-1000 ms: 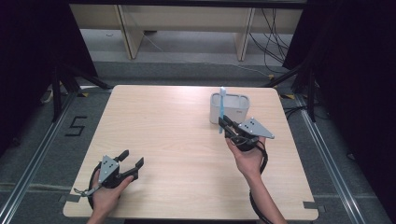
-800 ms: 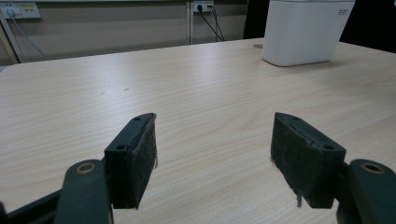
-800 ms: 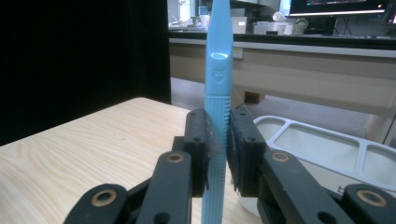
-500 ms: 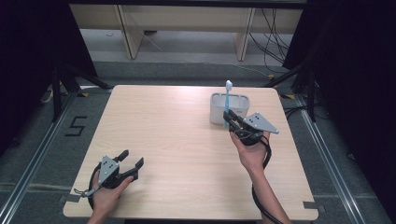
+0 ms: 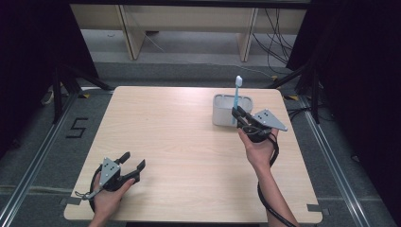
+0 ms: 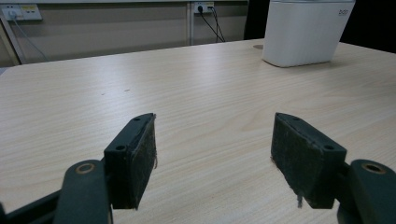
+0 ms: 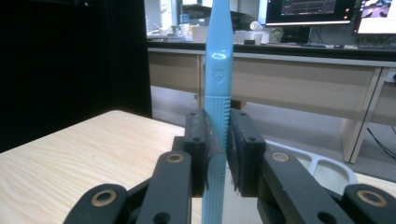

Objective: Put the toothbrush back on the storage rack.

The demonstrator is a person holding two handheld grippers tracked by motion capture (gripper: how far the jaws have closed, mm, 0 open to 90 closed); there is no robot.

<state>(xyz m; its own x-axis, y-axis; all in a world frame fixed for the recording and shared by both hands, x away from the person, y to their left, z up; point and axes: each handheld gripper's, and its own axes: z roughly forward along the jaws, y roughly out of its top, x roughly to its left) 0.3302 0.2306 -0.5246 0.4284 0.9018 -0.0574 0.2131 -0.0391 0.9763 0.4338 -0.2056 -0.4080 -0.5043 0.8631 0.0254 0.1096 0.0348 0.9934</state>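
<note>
Toothbrush (image 5: 236,97): light blue, standing upright, white head at the top, handle gripped low down by the right gripper (image 5: 235,113). In the right gripper view the toothbrush (image 7: 217,93) runs vertically between the two pads (image 7: 198,140), which press on its ribbed section from both sides; the handle continues below the pads. Jaws clenched on it.

Position: the toothbrush is at the holder (image 5: 231,109), a white box-shaped container at the far right part of the table (image 5: 179,142). Seen from the high view, its lower end overlaps the holder's right half; whether the tip is inside or above the rim cannot be told. In the right gripper view the holder (image 7: 322,168) shows just behind the jaws, with a divided opening at the top.

Right gripper is held from the near side of the holder, jaws pointing away from the person, grey plate on top, cable looping down along the forearm.

Left gripper (image 5: 132,163): resting on the table at the near left corner, well apart from the holder. In the left gripper view its gripper (image 6: 215,154) has jaws spread wide, nothing between them; bare table beneath, holder (image 6: 306,30) far off.
</note>
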